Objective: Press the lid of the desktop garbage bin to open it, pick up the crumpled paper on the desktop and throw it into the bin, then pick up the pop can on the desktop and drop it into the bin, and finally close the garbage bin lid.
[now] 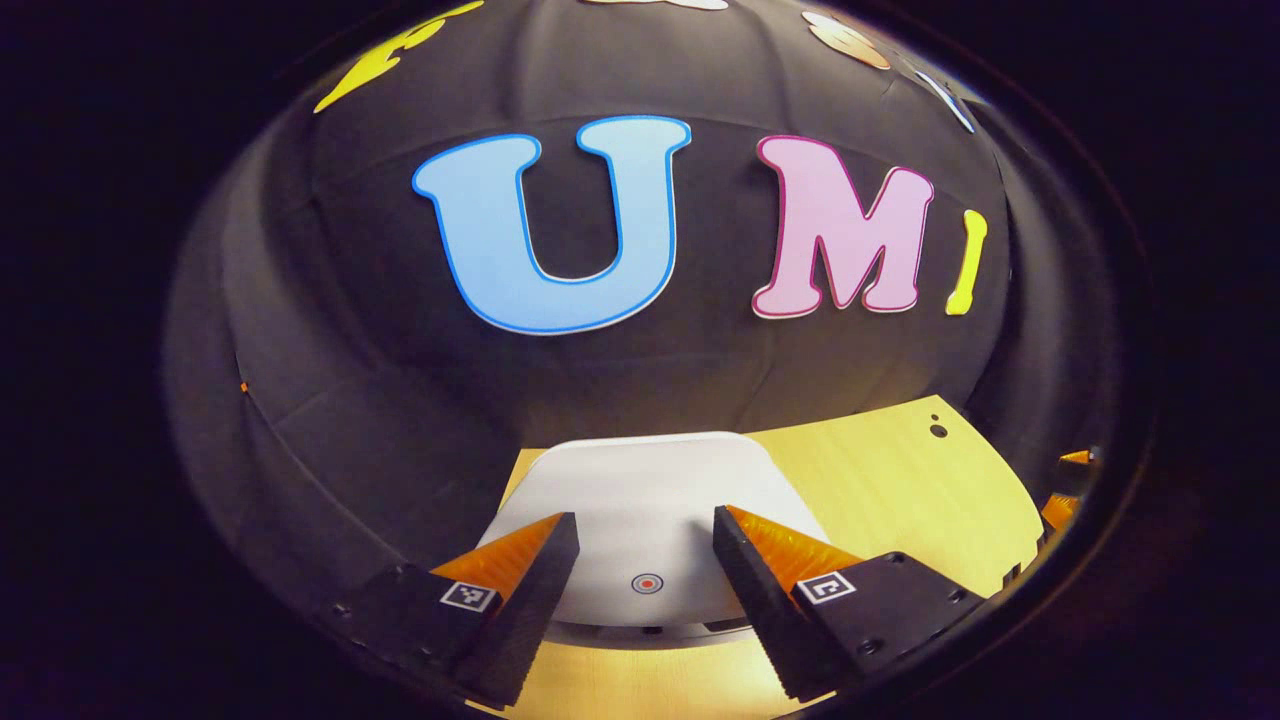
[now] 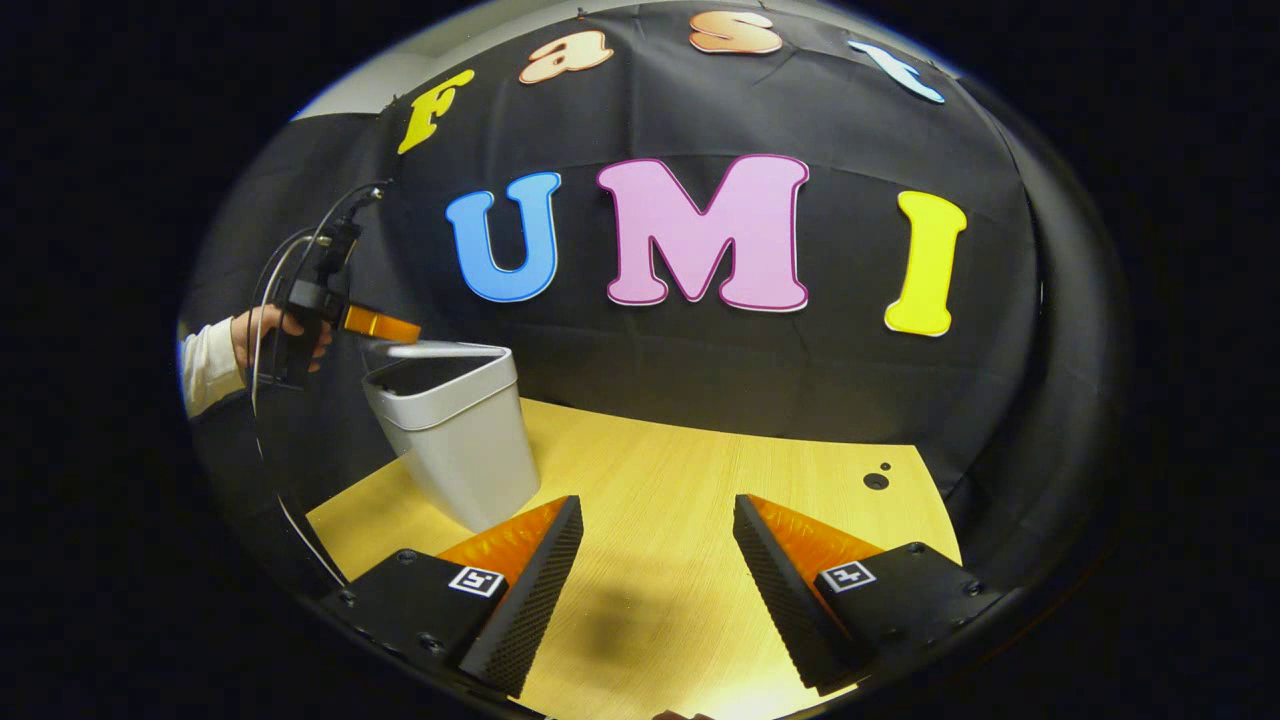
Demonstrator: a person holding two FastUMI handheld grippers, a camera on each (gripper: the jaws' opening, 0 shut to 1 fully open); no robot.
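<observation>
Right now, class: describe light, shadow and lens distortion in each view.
Left gripper view: the bin lid is brightly lit, and the table edge bows. Right gripper view: a soft shadow lies between the jaws, and the bin leans.

The garbage bin [image 2: 455, 430] stands on the table [image 2: 680, 520], toward its left rear part in the right gripper view, close before the booth's cloth wall [image 2: 700, 370]. The lid [image 1: 650, 510] lies flat on top of the bin. In the left gripper view the left gripper [image 1: 645, 545] hangs just above the lid, one finger to each side of a small round mark [image 1: 647, 582] near the lid's front edge. In the right gripper view that gripper sits at the bin's upper left, held by a hand [image 2: 262, 335]. The right gripper [image 2: 657, 535] hovers over bare table, to the right of and before the bin. A small hole [image 2: 876, 481] lies in the table's far right corner.
</observation>
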